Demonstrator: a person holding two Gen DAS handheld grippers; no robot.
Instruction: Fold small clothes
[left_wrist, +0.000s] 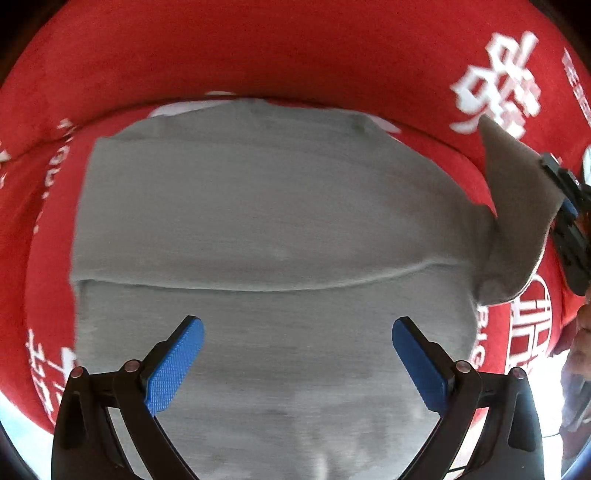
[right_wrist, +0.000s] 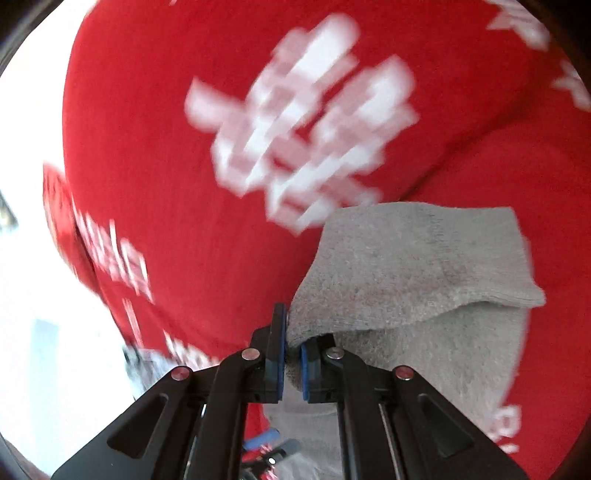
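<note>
My left tongs (left_wrist: 297, 328) are wide open, holding nothing, right over the gray cloth (left_wrist: 266, 221) on the red cover (left_wrist: 258, 48). My right tongs (right_wrist: 291, 345) pinch 1 corner of it, lifted up.

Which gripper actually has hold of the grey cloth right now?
The right gripper: its blue pads are shut on the grey cloth's lifted corner. The left gripper hangs open above the cloth, holding nothing.
</note>
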